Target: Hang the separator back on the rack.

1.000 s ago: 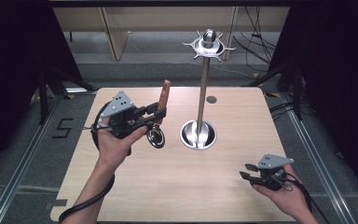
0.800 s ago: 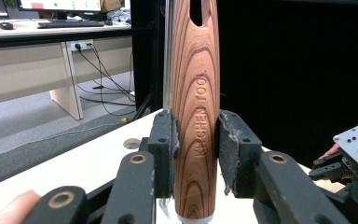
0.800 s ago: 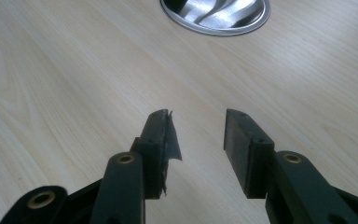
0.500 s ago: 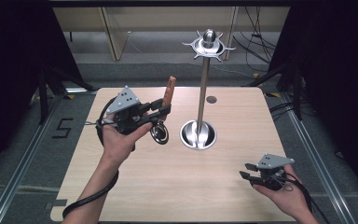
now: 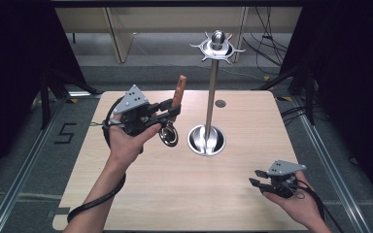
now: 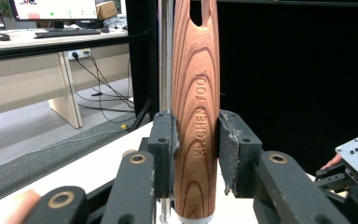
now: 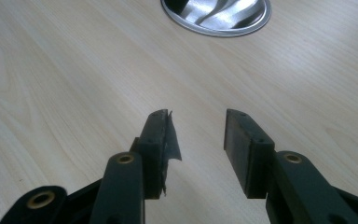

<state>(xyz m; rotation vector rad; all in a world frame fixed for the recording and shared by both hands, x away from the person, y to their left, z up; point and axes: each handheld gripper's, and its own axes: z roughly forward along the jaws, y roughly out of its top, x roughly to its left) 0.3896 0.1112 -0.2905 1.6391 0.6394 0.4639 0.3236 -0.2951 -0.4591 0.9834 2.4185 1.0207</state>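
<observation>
Above the pale wooden counter (image 5: 175, 194), beside the metal stand (image 5: 212, 97), the left gripper (image 5: 167, 110) clamps a wooden-handled kitchen tool (image 6: 196, 116) upright; the right gripper (image 7: 198, 135) rests open, empty. Dark curtains (image 5: 9, 73) flank the room.

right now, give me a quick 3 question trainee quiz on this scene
1. True or false: the left gripper is shut on the wooden handle of a kitchen tool.
2. What does the right gripper hold? A) a spoon B) nothing C) the stand
3. Fill in: the metal stand rises from a round ____ base on the table.

Key: 1 true; 2 B, its jaws are open above bare wood; 3 metal.
</observation>
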